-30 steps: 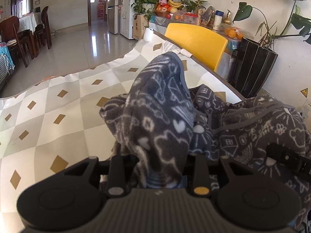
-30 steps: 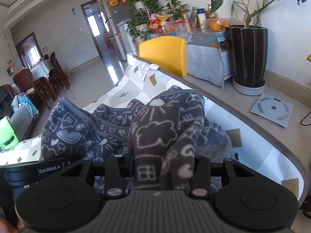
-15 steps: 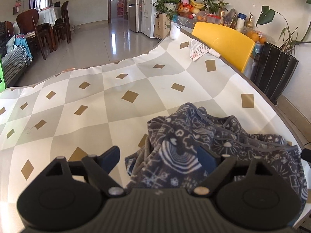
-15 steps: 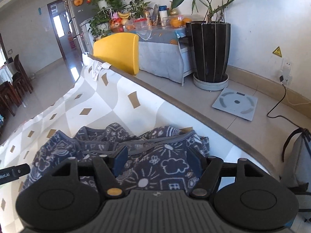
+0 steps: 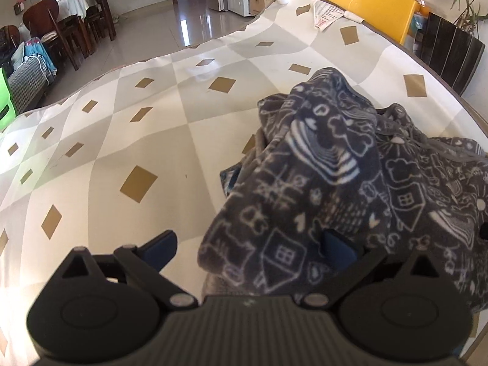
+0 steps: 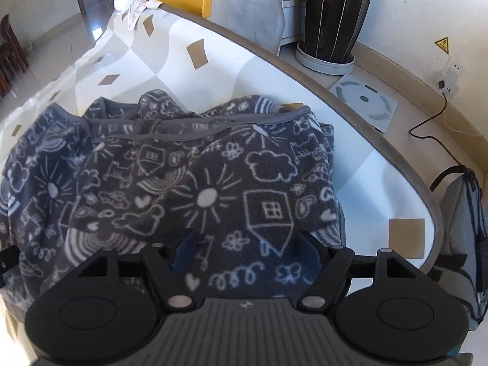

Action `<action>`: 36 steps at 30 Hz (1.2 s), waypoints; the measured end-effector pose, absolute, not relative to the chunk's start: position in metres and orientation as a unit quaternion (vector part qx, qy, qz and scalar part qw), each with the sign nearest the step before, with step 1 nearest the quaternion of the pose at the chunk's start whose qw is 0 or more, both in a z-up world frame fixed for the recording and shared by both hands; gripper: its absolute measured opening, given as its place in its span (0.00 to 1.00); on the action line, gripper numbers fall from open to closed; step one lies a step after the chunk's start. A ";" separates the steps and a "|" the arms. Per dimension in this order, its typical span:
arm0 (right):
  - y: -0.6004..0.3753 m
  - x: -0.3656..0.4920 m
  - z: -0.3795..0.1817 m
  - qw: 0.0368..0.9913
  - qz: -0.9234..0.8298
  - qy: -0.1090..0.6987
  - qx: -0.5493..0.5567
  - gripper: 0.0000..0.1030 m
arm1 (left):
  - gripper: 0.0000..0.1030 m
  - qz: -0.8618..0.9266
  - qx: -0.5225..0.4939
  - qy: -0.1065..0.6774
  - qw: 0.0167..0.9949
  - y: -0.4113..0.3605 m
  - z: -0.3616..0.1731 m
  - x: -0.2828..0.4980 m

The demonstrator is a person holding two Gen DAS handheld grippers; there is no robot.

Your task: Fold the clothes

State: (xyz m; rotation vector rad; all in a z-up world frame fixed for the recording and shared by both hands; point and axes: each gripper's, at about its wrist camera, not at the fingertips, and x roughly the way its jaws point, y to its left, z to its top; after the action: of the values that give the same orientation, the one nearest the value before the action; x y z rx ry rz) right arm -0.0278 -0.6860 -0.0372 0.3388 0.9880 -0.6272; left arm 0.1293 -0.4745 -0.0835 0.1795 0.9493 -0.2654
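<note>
While the left wrist view is taken, the left tongs (image 5: 248, 245) are seen spread wide, their jaws having just been opening; a fold of the grey fleece garment (image 5: 350, 177) lies loosely between them, unpressed, crumpled on the counter (image 5: 137, 140) with its diamond-patterned cloth. From the right wrist view, the right tongs (image 6: 245, 251) are shown partly spread, also just opened, over the same garment (image 6: 183, 177), which is gripped by neither pad.

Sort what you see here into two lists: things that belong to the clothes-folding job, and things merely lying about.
Part of the job:
- dark grey fleece garment with white doodle print
- table under a diamond-patterned cloth

Lying about:
- printed paper leaflet
- yellow plastic chair
- black ribbed plant pot
- grey floor scale
</note>
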 end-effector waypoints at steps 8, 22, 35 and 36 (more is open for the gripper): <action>-0.679 -0.035 -0.015 0.823 -0.295 0.441 0.203 0.69 | 1.00 -0.142 0.095 0.446 0.879 -0.464 -0.059 0.109; -0.623 -0.056 0.007 0.827 -0.295 0.446 0.172 0.70 | 1.00 -0.197 0.095 0.431 0.875 -0.448 -0.017 0.037; -0.586 -0.104 0.012 0.800 -0.332 0.448 0.224 0.71 | 1.00 -0.203 0.109 0.433 0.872 -0.416 0.000 -0.019; -0.584 -0.107 0.012 0.799 -0.333 0.450 0.221 0.71 | 1.00 -0.203 0.110 0.436 0.870 -0.414 -0.001 -0.023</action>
State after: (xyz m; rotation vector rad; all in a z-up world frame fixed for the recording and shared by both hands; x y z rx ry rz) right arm -0.1073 -0.5836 0.0116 0.4745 0.9653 -0.7143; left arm -0.0225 -0.4136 -0.0007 0.2303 0.9111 -0.4254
